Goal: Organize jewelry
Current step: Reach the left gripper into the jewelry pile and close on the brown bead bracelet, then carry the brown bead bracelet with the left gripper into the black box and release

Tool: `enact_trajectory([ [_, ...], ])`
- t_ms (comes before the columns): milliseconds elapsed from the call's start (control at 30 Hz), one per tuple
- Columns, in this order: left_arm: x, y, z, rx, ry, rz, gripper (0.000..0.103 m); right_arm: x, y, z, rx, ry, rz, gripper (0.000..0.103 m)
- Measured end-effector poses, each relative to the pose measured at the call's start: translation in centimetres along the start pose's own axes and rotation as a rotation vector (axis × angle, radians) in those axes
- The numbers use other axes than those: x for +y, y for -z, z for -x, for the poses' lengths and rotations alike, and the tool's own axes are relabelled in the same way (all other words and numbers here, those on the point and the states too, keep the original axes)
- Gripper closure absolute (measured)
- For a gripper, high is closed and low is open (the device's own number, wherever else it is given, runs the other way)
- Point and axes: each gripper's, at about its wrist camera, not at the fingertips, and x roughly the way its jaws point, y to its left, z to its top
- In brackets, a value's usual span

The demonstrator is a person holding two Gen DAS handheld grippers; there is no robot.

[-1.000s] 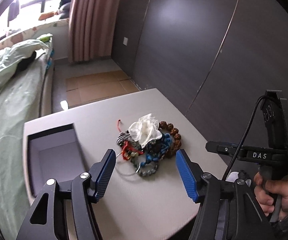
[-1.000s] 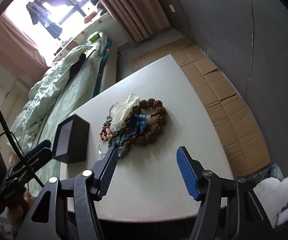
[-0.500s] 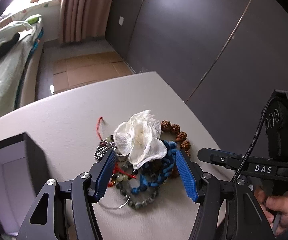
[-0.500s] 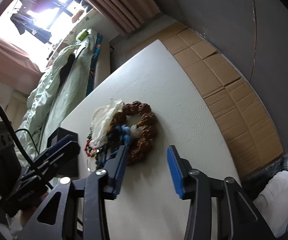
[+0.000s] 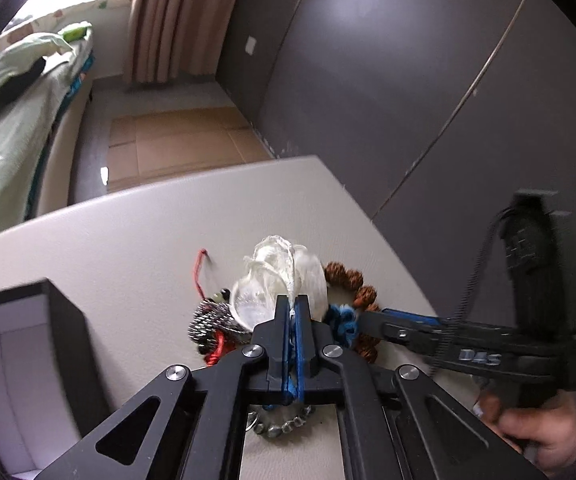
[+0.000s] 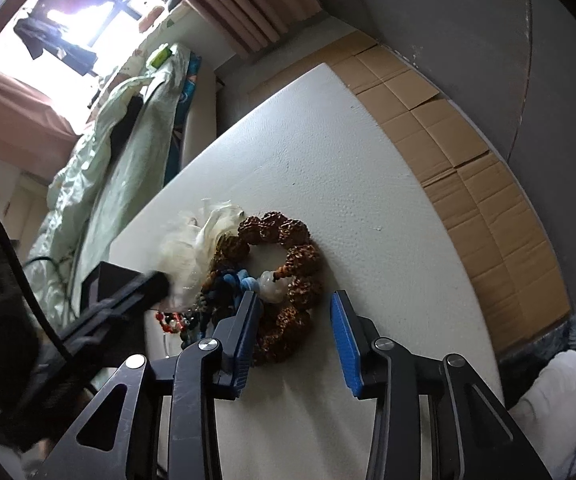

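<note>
Left gripper (image 5: 293, 304) pinches the white pouch (image 5: 278, 286)

Your left fingers are together on it; your right gripper (image 6: 294, 312) has fingers apart around the brown bead bracelet (image 6: 288, 276), at 3 o'clock of the pouch.

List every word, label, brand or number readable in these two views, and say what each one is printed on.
"DAS": white letters, blurred, on the black side bar of the right gripper as seen from the left wrist view; the middle letter is hard to make out.
No other text is readable: the black box, the white table and the jewelry pile show none, and the left gripper carries no visible marking.
</note>
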Motion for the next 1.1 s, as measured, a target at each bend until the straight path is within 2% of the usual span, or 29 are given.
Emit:
enact_trajectory([
  [133, 0.5, -0.4, 2.2, -0.037, -0.016, 0.023, 0.101, 0.9, -0.5, -0.4, 0.006, 0.056, 0.031, 0.064],
  [200, 0.8, -0.4, 3.4, -0.055, -0.019, 0.039, 0.101, 1.3, -0.6, -0.6, 0.013, 0.085, 0.06, 0.069],
  [233, 0.9, -0.4, 4.0, -0.064, -0.021, 0.046, 0.101, 1.5, -0.6, -0.7, 0.013, 0.098, 0.078, 0.074],
  [300, 1.2, -0.3, 5.1, -0.081, -0.026, 0.06, 0.101, 1.6, -1.0, -0.7, 0.016, 0.081, 0.084, 0.077],
  [333, 1.3, -0.3, 5.7, -0.09, -0.028, 0.067, 0.101, 1.5, -1.1, -0.7, 0.01, 0.082, 0.084, 0.084],
  [500, 1.5, 0.4, 8.7, -0.132, -0.043, 0.079, 0.101, 3.0, -0.9, 0.9, -0.03, -0.022, 0.104, 0.084],
  [633, 2.1, 0.6, 10.9, -0.164, -0.063, 0.09, 0.101, 4.6, -0.9, 2.5, -0.064, -0.072, 0.129, 0.084],
  [900, 4.5, 1.2, 13.5, -0.199, -0.096, 0.139, 0.101, 8.4, -0.8, 4.7, -0.106, -0.113, 0.214, 0.084],
  [1100, 7.3, 2.6, 13.5, -0.183, -0.126, 0.208, 0.101, 11.1, -1.1, 6.5, -0.133, -0.153, 0.259, 0.084],
])
